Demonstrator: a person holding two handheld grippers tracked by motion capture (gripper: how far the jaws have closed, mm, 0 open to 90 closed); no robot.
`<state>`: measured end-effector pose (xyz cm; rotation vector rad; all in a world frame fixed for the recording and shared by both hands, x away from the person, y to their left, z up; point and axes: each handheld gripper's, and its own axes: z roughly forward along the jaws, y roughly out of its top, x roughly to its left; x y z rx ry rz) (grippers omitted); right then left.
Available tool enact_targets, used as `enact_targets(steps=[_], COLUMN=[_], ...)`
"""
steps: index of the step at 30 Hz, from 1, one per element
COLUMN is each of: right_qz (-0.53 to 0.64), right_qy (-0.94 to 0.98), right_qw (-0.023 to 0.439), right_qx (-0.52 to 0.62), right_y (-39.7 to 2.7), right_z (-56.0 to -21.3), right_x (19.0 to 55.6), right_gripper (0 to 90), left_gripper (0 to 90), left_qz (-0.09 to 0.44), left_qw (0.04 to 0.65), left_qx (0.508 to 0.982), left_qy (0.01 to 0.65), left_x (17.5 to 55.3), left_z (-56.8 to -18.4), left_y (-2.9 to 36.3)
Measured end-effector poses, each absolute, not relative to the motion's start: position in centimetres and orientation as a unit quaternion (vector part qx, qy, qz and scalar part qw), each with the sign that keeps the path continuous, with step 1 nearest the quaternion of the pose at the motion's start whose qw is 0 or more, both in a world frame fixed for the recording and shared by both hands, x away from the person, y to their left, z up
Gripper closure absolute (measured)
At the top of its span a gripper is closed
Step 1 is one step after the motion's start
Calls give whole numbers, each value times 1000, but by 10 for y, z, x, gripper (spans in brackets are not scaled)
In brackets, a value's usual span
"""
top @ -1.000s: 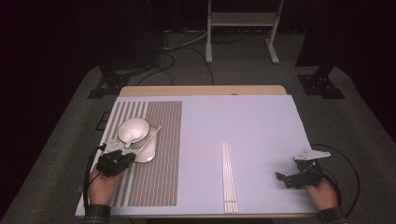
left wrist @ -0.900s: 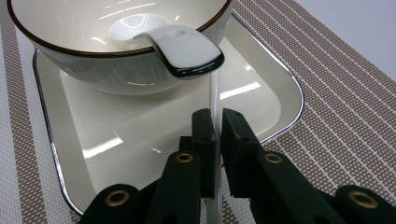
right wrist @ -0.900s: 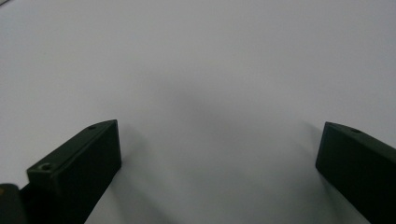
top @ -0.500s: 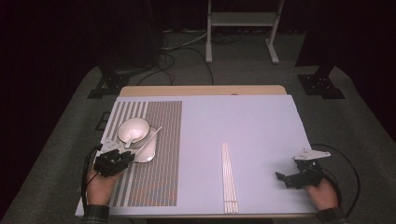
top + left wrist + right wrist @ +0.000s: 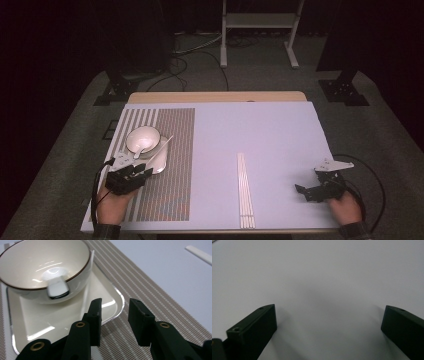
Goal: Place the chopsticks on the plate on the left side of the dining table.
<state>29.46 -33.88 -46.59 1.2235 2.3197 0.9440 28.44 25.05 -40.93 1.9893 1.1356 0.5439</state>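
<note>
Pale lavender sheeting covered the bench [image 5: 280,140], with dark floor and a stand's legs beyond it. Nearest the person, the left tool [image 5: 131,176] hung over the striped placemat [image 5: 170,150], just off the near corner of the square white plate [image 5: 110,297]. Its jaws had just been opening and stood parted with nothing between them. At the near right, the right tool [image 5: 312,190] rested low over bare bench, jaws spread wide and empty.

Farther in, the plate lay flat on the placemat, bearing a white bowl [image 5: 143,139] with a spoon [image 5: 58,288] inside, its handle leaning over the rim. White chopsticks [image 5: 244,190] lay lengthwise on the bench, between the two tools.

The step looked like letting go of the plate after setting it down. To do it well, the left tool should likely open fully before pulling away, then draw back straight and slightly upward, so neither jaw catches the plate's rim and shifts the bowl.
</note>
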Motion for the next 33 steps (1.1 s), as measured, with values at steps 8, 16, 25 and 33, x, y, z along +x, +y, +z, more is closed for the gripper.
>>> enact_targets(steps=[8,16,25,33], right_qz=[334,334,334,334], right_qy=[819,819,819,819], right_qw=[176,176,177,177], right_qx=[432,432,432,432], right_y=[-339,-339,-339,-339], right_z=[-466,-466,-466,-466], right_x=[294,294,294,294], right_gripper=[0,0,0,0], left_gripper=[551,396,231,98], left_qz=[205,191,177,170], left_qw=[389,399,402,403], left_qx=[789,795,809,816], left_qy=[429,415,391,378], left_x=[284,284,284,285], left_z=[-406,-406,-409,-411], left_y=[224,201,173,150])
